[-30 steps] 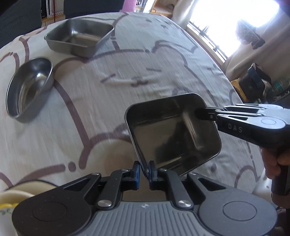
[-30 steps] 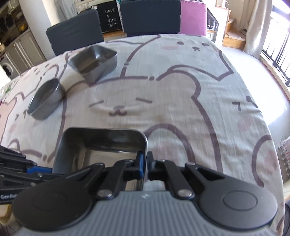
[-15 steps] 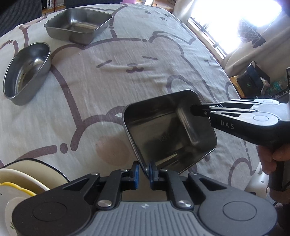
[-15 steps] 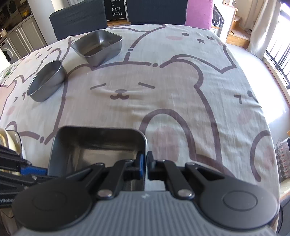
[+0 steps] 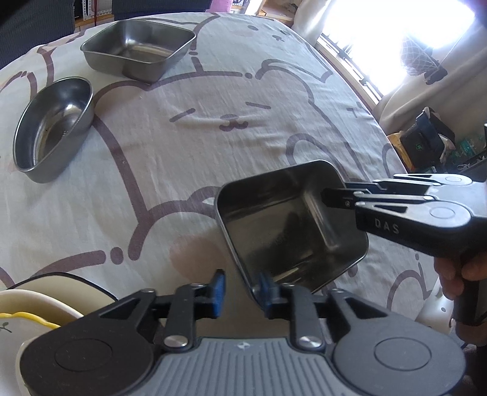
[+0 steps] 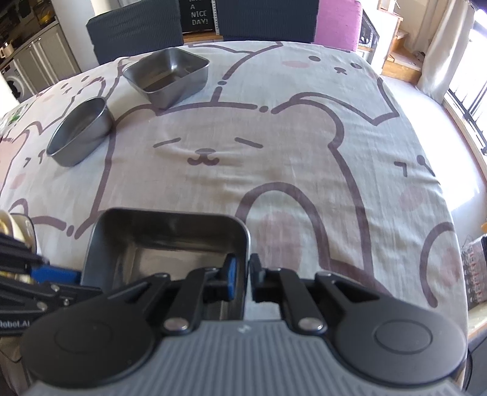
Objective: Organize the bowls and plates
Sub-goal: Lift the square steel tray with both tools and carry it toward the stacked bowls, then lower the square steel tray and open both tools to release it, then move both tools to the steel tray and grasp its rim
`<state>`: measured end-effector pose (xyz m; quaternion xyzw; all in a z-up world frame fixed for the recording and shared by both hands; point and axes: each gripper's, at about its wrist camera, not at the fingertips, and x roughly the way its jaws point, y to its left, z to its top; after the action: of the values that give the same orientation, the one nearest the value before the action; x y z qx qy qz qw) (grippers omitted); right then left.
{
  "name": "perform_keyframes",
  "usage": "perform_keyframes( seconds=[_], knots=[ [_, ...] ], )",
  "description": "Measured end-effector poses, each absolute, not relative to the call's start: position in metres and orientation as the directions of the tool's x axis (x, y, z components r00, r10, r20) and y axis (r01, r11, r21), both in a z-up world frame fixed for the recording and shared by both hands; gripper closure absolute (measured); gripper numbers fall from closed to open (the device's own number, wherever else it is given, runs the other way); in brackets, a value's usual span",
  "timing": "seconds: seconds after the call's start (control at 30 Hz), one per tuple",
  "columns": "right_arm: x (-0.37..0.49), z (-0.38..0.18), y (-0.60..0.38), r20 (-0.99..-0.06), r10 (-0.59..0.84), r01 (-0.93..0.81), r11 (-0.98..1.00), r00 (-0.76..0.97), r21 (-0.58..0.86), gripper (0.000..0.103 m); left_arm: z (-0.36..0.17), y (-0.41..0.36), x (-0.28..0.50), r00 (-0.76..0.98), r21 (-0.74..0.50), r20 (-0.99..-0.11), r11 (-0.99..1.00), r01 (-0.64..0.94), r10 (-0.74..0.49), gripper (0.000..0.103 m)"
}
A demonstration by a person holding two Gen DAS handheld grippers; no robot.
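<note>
A square steel tray (image 5: 289,222) is held tilted above the tablecloth. My right gripper (image 6: 241,275) is shut on its right wall (image 6: 243,243); it also shows in the left wrist view (image 5: 334,195). My left gripper (image 5: 240,289) has its jaws apart around the tray's near corner, and the rim sits against the right finger only. A second square steel tray (image 5: 138,48) and an oval steel bowl (image 5: 51,128) stand at the far left of the table.
A cream plate with a dark rim (image 5: 39,301) lies at the near left under my left gripper. The table's edge (image 6: 450,195) runs along the right by the window. Chairs (image 6: 137,27) stand at the far side.
My left gripper has opened and let go of the square tray's corner. The right gripper stays shut on the tray. Both views have shifted slightly forward over the table.
</note>
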<state>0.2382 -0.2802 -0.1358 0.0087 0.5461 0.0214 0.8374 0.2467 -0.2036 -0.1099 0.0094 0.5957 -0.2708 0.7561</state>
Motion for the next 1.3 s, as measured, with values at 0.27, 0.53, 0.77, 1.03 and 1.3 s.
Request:
perform_keyframes(
  seconds=[0.27,0.53,0.77,1.03,1.3],
  knots=[
    [0.226,-0.118,-0.282,-0.9,0.029,-0.034,0.999,0.434,0.015,0.042,-0.093,-0.194,0.249,0.198,-0.29,-0.893,0.853,0.434,-0.404,0.039],
    [0.217,-0.074,-0.287,-0.824,0.028,0.064,0.995,0.566,0.078,0.008,-0.049,-0.164,0.261,0.406,-0.212,-0.829,0.889,0.407,-0.384,0.006],
    [0.23,-0.056,-0.271,-0.754,0.014,0.182,0.967,0.657,0.176,0.0,-0.022,-0.125,0.303,0.554,-0.184,-0.757,0.926,0.329,-0.346,0.0],
    [0.287,-0.071,-0.255,-0.729,0.012,0.402,0.828,0.685,0.392,0.0,-0.019,-0.107,0.369,0.652,-0.048,-0.715,0.948,0.315,-0.253,0.0],
    [0.349,-0.122,-0.232,-0.767,0.106,0.504,0.696,0.632,0.511,0.0,-0.043,-0.123,0.435,0.646,0.038,-0.716,0.909,0.415,-0.265,0.002]
  ],
)
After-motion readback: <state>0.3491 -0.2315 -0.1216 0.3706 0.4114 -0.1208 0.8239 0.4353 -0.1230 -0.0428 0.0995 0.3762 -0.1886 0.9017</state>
